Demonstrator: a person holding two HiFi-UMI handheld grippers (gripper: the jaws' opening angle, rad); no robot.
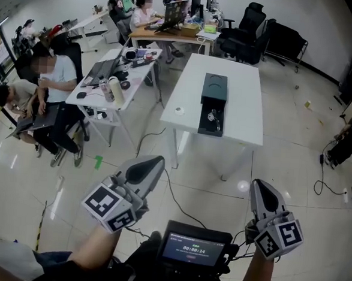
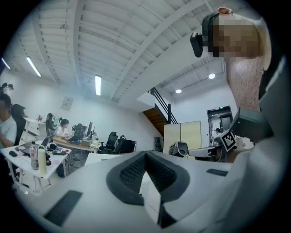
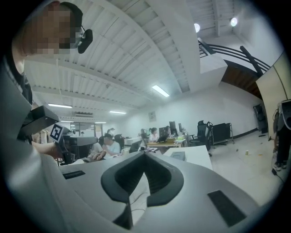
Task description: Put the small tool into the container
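Seen from the head camera, a white counter [image 1: 191,102] stood in the upper middle of the frame on a glossy office floor [image 1: 295,157]. On it sat a dark, box-shaped container [image 1: 215,88], its near half open. A small pale object, seemingly the small tool [image 1: 213,116], lay inside that open half, too small to make out further. A small round white item [image 1: 179,111] rested on the counter to the left of the container, apart from it.

At the lower left, the left hand-held gripper [image 1: 152,163] was clenched, jaws together with nothing between them. At the lower right, the right hand-held gripper [image 1: 260,186] was likewise clenched and empty. Both were well apart from the counter. A dark screen device [image 1: 193,250] sat at the bottom centre, between the two. People [image 1: 55,74] sat at desks [image 1: 108,72] in the upper left.
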